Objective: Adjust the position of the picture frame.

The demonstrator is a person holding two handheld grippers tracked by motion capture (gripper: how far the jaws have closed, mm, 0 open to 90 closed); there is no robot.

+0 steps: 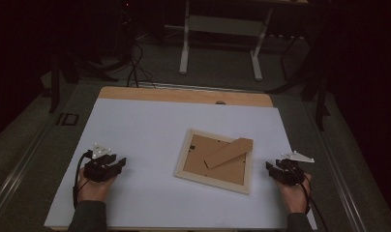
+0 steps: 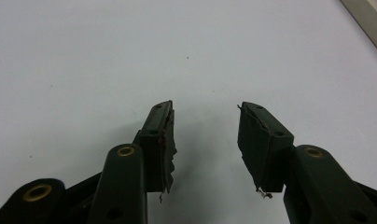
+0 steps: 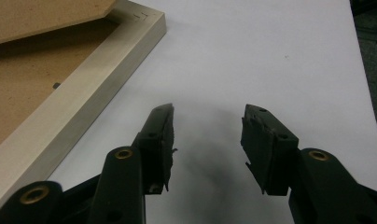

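While both grippers rest low at the near corners of the table, nothing lies between their jaws.
Left gripper (image 2: 205, 140): jaws apart, holding nothing, over bare white sheet; seen from above at the near left (image 1: 105, 166).
Right gripper (image 3: 207, 144): jaws apart, nothing between them; it sits at the near right, just right of the frame.
Picture frame (image 1: 215, 161): face down right of centre, turned askew, pale wooden edge (image 3: 84, 98) close to the right gripper's left jaw but apart from it.
Stand flap (image 1: 228, 152): brown strip lying slantwise across the frame's backing, reaching its far right corner.
White sheet (image 1: 135, 125): open room on the left and far side.
Table's far edge (image 1: 184, 95): bare wood strip.
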